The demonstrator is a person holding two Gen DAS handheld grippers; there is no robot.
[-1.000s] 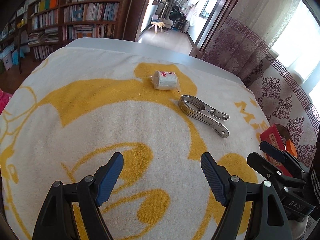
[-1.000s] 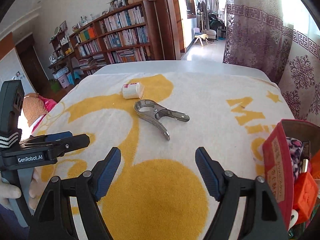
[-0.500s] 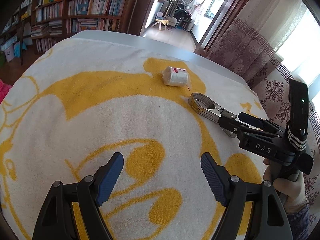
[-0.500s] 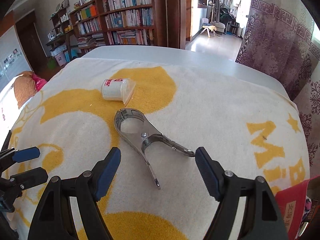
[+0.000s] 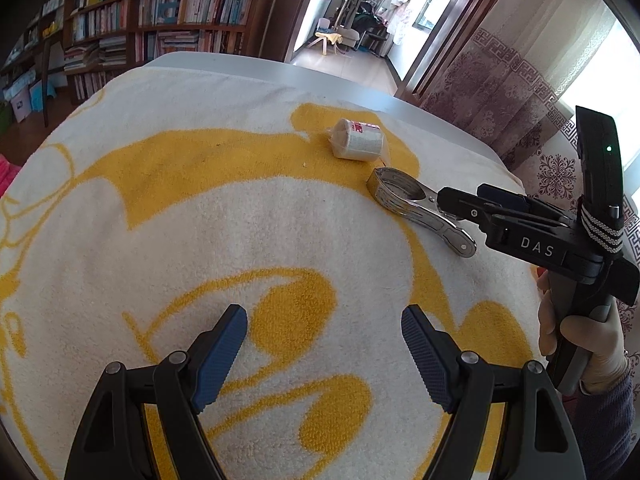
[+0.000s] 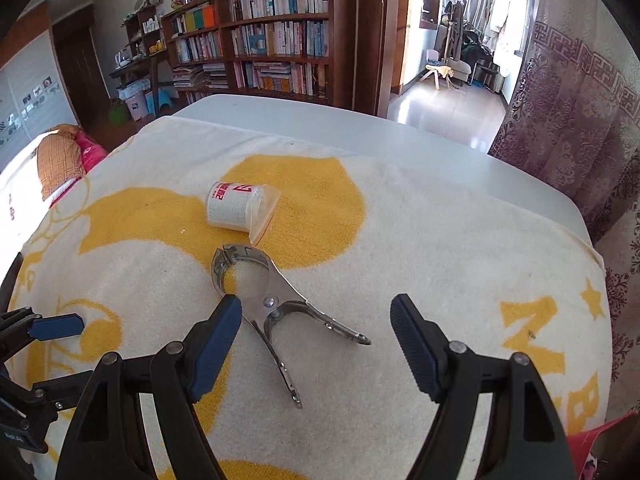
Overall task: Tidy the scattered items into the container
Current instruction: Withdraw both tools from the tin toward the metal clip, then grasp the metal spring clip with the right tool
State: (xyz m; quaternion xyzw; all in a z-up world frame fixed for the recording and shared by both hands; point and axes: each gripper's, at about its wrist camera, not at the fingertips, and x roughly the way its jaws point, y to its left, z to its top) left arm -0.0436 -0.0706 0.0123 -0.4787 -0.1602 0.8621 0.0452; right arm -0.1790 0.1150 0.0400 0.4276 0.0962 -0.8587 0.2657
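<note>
1. The room is large and bright, with tall wooden bookshelves (image 6: 276, 36) full of books at the far wall, patterned purple curtains (image 5: 508, 92) on the right side, and an open doorway into a second room.
2. A white counter (image 6: 360, 128) carries a cream towel (image 5: 200, 220) with a big yellow cartoon print; the towel covers nearly all of the surface.
3. I count two loose items on the towel: one metal clamp (image 6: 272, 304) and one small white roll (image 6: 236, 210) in clear wrap with red print. The roll lies on its side just beyond the round jaws of the clamp, near it but apart.
4. I count two grippers. The left gripper (image 5: 324, 344) hangs over bare towel with its fingers spread and nothing between them. The right gripper (image 6: 316, 332) is also spread wide; the clamp lies on the towel between and below its fingers, and the pads do not press it.
5. Only the left view shows the person's right hand (image 5: 580, 340) on the handle of the right gripper and a dark sleeve.
6. Only the right view shows a red corner of the container (image 6: 588, 452) at the lower right edge, and a pink and orange bundle at the far left, beyond the counter.
</note>
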